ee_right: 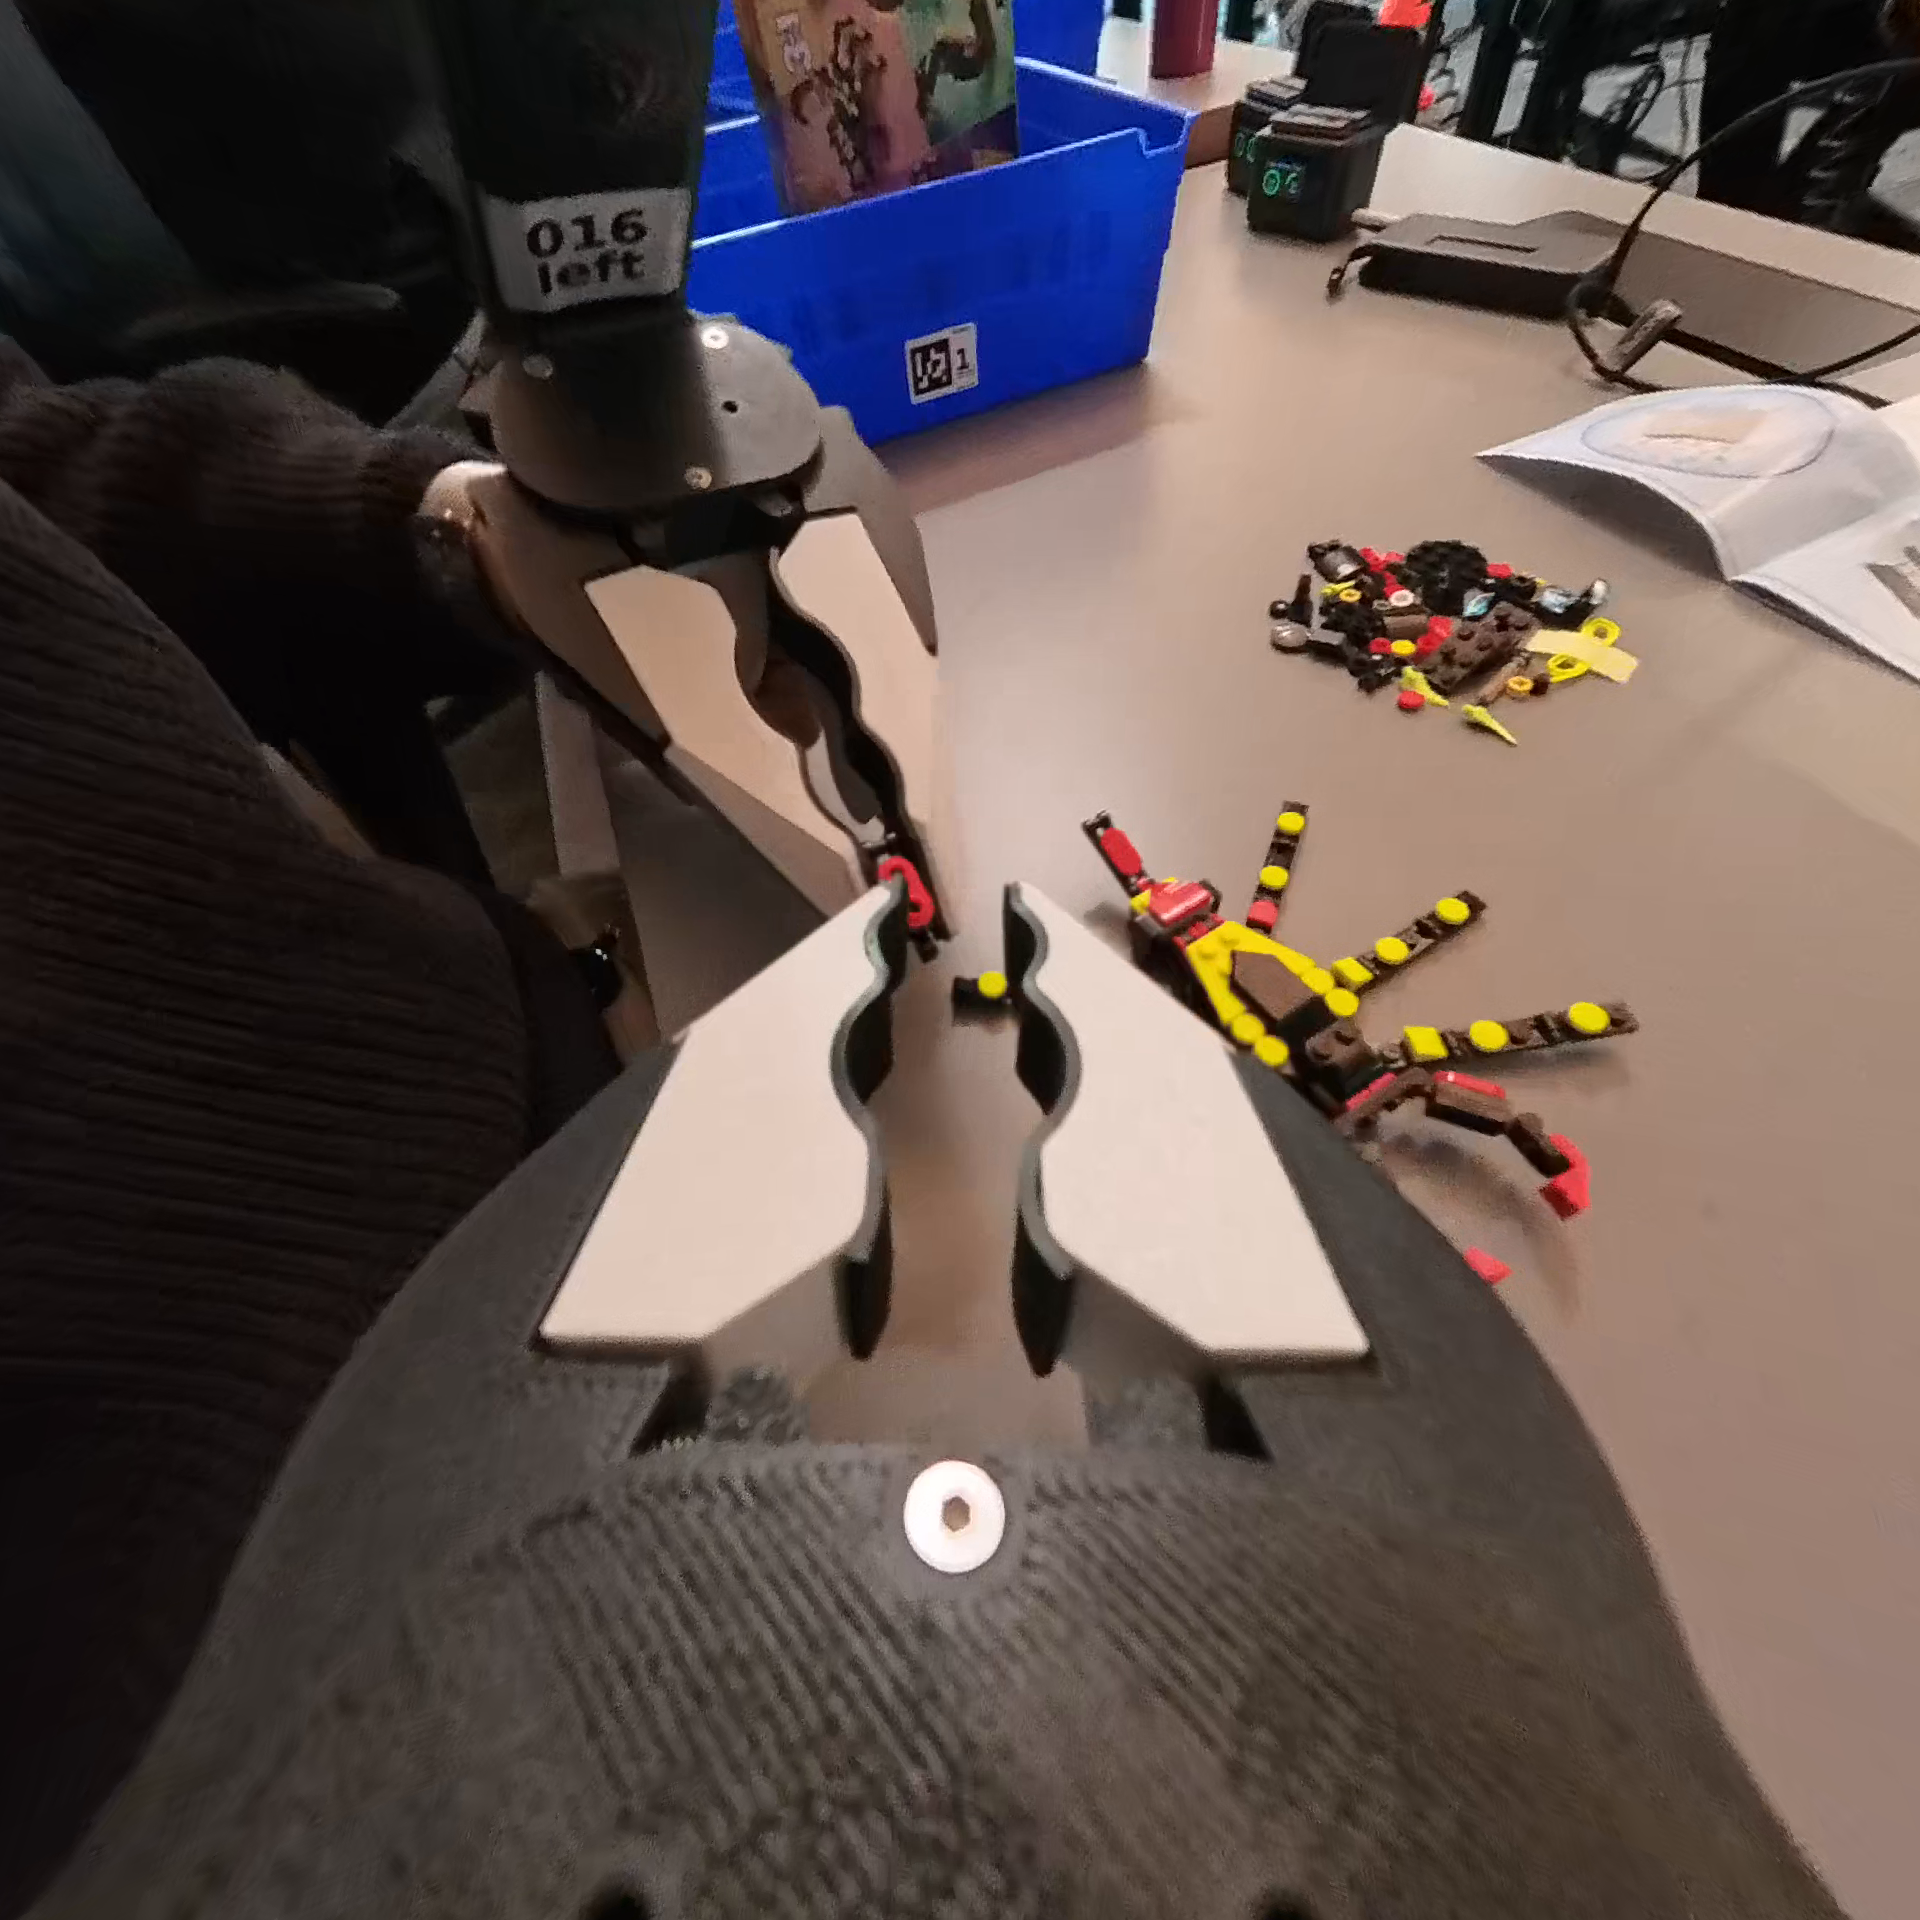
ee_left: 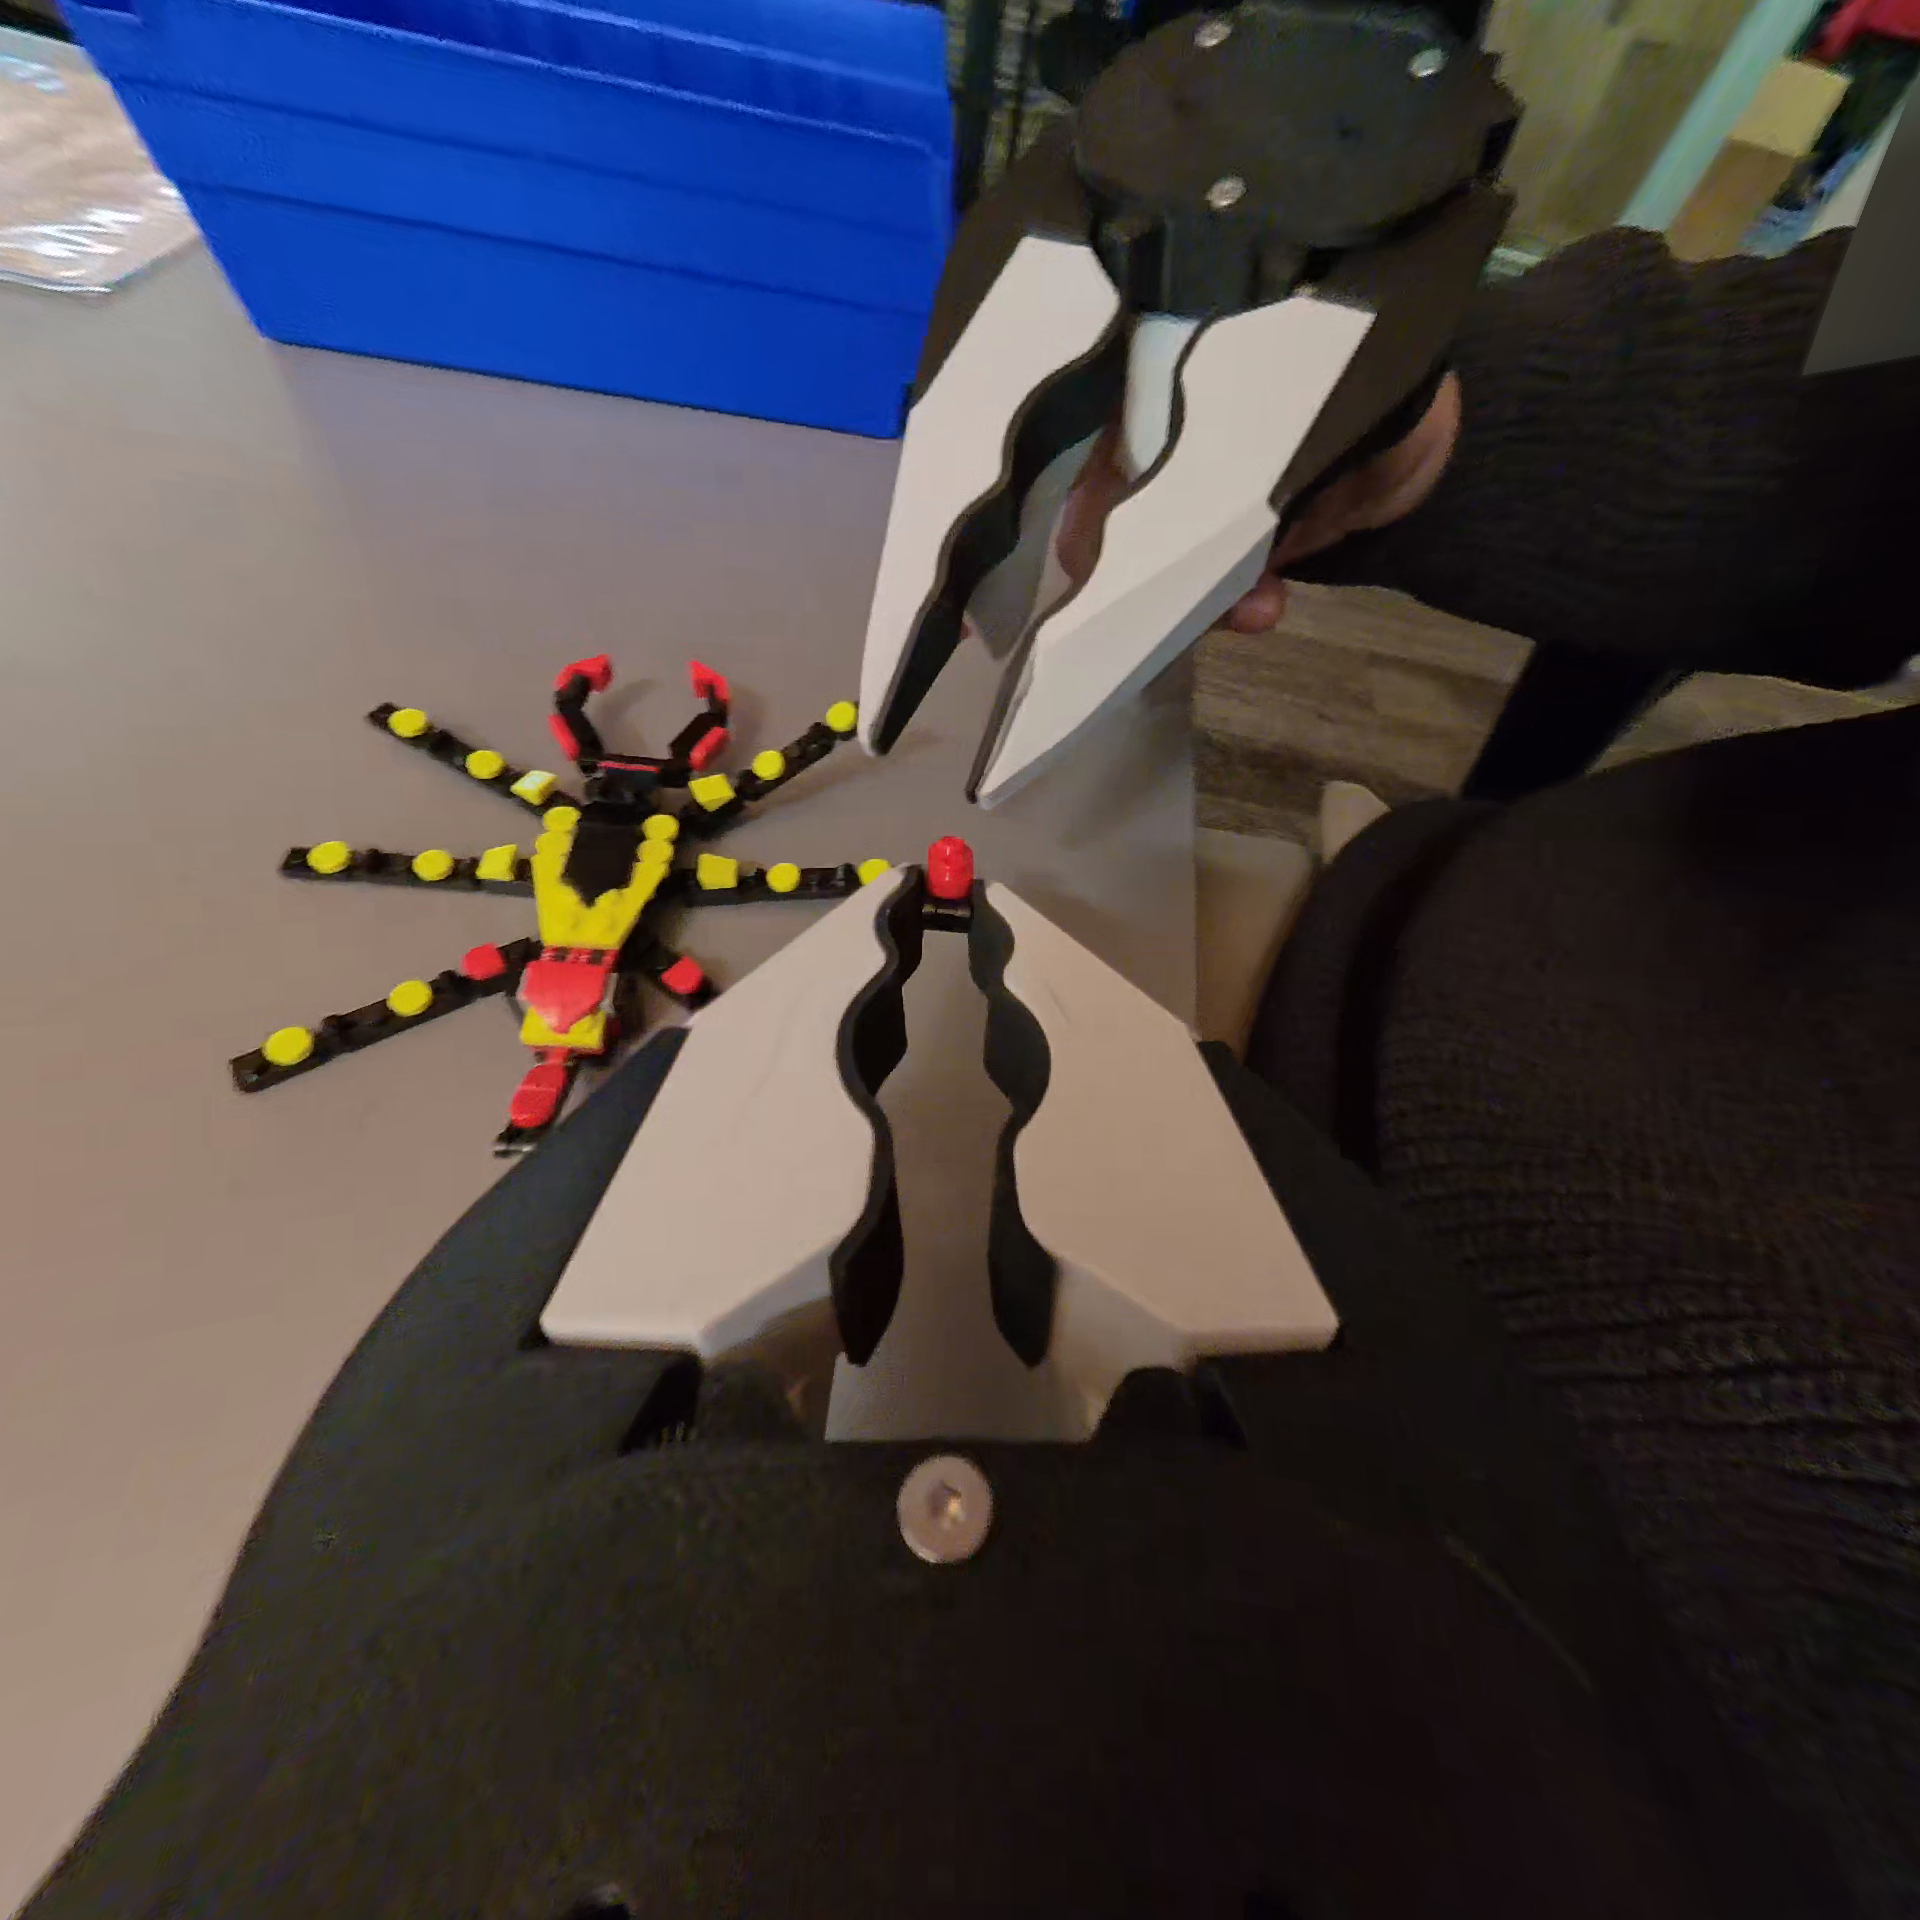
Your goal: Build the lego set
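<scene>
Between my left tongs' (ee_left: 943,883) tips sits a small black brick piece with a red stud (ee_left: 948,871), pinched fast, just beside the brick spider (ee_left: 582,883) lying flat on the grey table (ee_left: 208,582). My right tongs (ee_left: 925,769) hang above, tips slightly parted, empty. From the right wrist view, my right tongs (ee_right: 951,904) stand apart over a spider leg tip, and the left tongs (ee_right: 909,899) grip the red piece (ee_right: 914,894); loose bricks (ee_right: 1444,634) lie beyond.
</scene>
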`<state>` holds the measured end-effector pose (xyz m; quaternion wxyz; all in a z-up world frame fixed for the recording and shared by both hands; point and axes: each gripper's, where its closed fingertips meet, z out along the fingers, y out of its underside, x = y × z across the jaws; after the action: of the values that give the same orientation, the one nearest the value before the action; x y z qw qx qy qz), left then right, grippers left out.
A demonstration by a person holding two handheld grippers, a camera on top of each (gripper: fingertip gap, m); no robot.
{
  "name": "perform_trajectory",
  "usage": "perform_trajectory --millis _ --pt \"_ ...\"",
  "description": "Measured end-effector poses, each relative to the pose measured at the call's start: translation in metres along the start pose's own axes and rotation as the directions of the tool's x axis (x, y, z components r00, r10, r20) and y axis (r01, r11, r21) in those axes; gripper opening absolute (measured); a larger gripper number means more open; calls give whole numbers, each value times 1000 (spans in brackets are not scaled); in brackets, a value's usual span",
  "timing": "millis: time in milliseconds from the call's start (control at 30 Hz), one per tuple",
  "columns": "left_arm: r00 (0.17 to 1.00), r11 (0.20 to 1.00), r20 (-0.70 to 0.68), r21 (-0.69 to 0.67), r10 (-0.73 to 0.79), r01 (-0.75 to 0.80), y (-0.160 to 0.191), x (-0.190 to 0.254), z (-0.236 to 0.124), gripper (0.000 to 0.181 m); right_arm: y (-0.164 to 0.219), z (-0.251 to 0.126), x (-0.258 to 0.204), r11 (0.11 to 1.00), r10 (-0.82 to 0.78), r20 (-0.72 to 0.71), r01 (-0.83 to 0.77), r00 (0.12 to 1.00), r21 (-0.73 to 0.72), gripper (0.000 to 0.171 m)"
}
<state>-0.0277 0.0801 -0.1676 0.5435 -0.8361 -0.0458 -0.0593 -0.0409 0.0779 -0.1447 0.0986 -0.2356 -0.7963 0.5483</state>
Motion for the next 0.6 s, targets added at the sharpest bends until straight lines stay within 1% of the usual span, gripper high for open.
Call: perform_trajectory --millis 33,100,233,300,600 --pt "1000 1000 -22 5 -5 5 -1 3 0 6 1 1 -2 1000 -9 20 9 1000 -6 17" --pt "999 1000 -48 4 -11 12 -1 7 -1 6 4 5 -7 1000 -11 66 11 998 -10 16" --pt "999 1000 -53 11 -6 7 0 8 -5 6 2 8 -13 1000 3 119 -3 993 -5 11" --pt "999 1000 -43 22 -12 13 -1 7 -6 6 0 9 -15 1000 10 143 -10 990 2 8" --pt "1000 1000 16 21 21 -22 2 11 -13 6 0 12 -24 999 43 267 -38 963 -21 9"
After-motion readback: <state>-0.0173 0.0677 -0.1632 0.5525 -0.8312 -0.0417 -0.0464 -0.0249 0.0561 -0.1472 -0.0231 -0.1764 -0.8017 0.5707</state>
